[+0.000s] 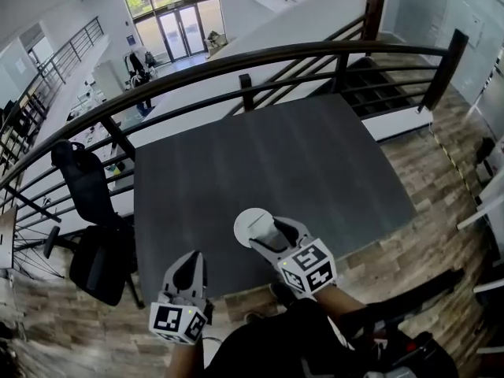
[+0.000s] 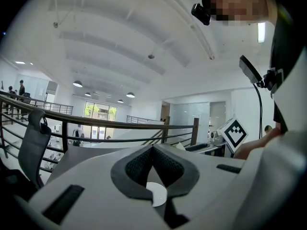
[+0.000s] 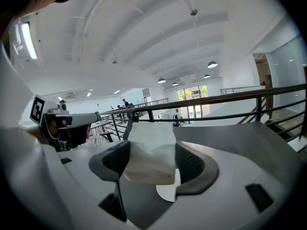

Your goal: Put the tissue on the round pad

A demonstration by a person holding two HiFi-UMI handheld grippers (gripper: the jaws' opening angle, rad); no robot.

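The right claw (image 3: 149, 161) is narrowed onto the tissue (image 3: 147, 158) - its 2 dark ribbed pads press the white, crumpled wad from either side, and a loose flap stands up above them. In the head view this claw (image 1: 276, 233) reaches forward over the near right part of the round pad (image 1: 250, 225), a white disc lying on the surface (image 1: 315, 164), with the tissue (image 1: 279, 228) at the pad's right edge. Whether the tissue already touches the pad cannot be told.

The left claw (image 2: 153, 150) is closed with nothing in it; its 2 pads meet at the tips. In the head view it (image 1: 189, 258) sits near the front edge of the surface, to the left of the pad and apart from it, pointing away from the person.

The surface is a dark grey square top, and the pad is the only thing lying on it. Beyond it runs a dark curved railing (image 1: 276, 53) - the space is a mezzanine over a bright open hall with glass doors (image 1: 177, 22) at the far end. A black office chair (image 1: 90, 211) stands just left of the surface, and the floor (image 1: 441, 172) is wood plank.
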